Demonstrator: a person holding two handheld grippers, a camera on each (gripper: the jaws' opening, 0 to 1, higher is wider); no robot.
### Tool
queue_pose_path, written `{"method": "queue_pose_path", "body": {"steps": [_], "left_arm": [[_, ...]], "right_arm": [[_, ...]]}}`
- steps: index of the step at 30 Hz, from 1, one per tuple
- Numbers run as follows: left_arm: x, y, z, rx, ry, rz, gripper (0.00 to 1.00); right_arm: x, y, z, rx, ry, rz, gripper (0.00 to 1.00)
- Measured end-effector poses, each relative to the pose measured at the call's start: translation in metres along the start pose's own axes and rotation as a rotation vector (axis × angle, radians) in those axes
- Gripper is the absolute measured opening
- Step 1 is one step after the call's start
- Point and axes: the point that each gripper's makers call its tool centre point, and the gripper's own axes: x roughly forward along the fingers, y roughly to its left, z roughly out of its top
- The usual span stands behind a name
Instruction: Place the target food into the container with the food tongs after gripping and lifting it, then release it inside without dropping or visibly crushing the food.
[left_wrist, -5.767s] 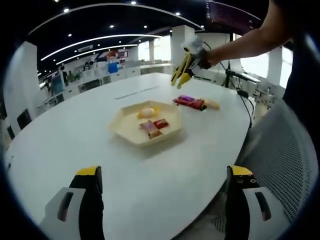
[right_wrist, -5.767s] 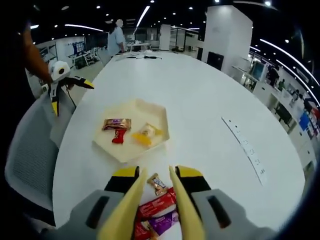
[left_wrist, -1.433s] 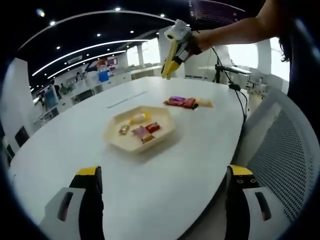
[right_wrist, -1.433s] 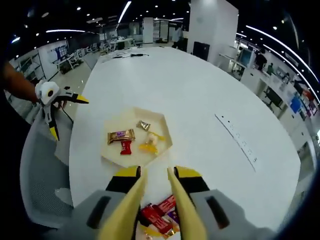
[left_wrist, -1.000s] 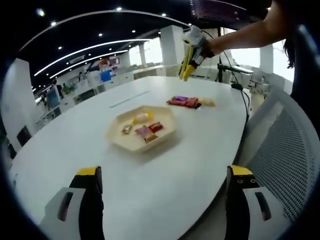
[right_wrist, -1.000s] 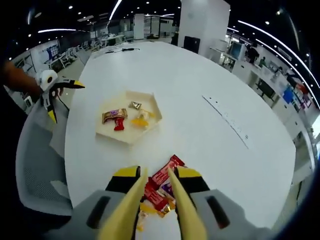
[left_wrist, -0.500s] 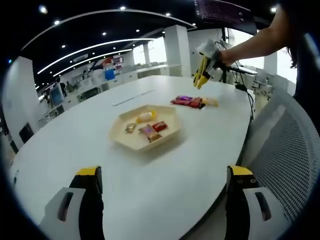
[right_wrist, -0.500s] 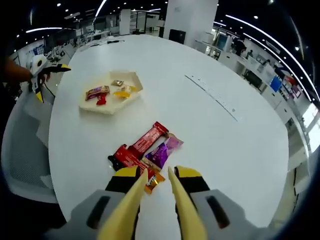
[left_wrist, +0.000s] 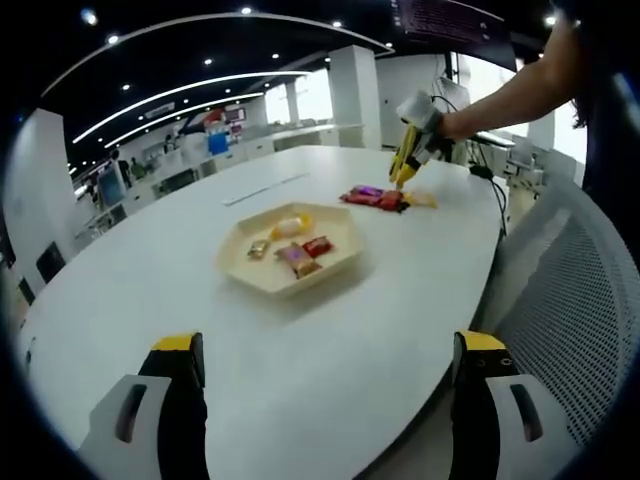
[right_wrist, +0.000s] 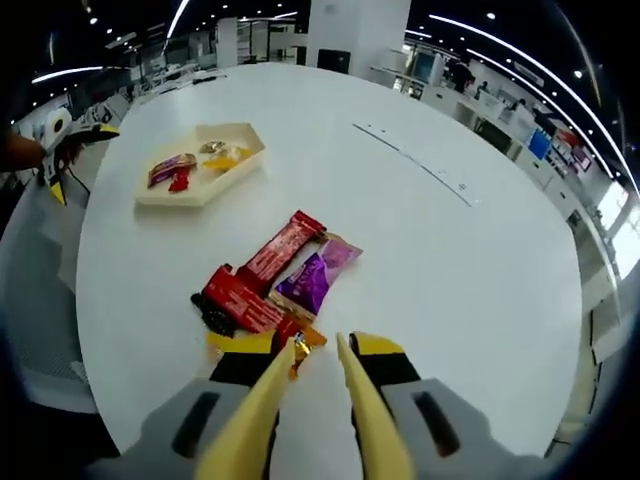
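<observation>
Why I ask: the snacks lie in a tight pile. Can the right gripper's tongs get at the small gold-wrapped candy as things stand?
Probably yes. The right gripper has its tongs slightly parted just beside the gold-wrapped candy, which lies at the pile's near edge with nothing on top. The red bar crowds its far side.

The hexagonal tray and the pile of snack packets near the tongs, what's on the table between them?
Nothing: in the right gripper view, bare white tabletop separates the tray from the packet pile.
</observation>
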Motion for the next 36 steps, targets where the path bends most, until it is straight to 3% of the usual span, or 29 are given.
{"method": "queue_pose_path", "body": {"steps": [4, 12, 15, 21, 27, 36], "left_arm": [[0.000, -0.001, 0.000, -0.001, 0.006, 0.000, 1.00], [0.001, 0.001, -0.001, -0.009, 0.008, 0.004, 0.99], [0.001, 0.000, -0.001, -0.008, 0.006, 0.002, 0.99], [0.001, 0.001, -0.002, -0.009, 0.007, 0.003, 0.99], [0.001, 0.001, -0.002, -0.011, 0.006, 0.005, 0.99], [0.000, 0.001, -0.002, -0.013, 0.008, 0.003, 0.99]], "right_arm": [[0.001, 0.000, 0.003, 0.045, -0.024, 0.011, 0.27], [-0.003, -0.008, -0.003, 0.003, -0.001, 0.005, 0.27], [-0.007, -0.009, 0.003, 0.073, -0.044, 0.017, 0.27], [-0.002, -0.002, 0.005, 0.092, -0.042, 0.025, 0.28], [0.001, 0.000, -0.004, 0.052, -0.002, 0.023, 0.28], [0.004, 0.002, -0.015, 0.085, 0.035, 0.039, 0.28]]}}
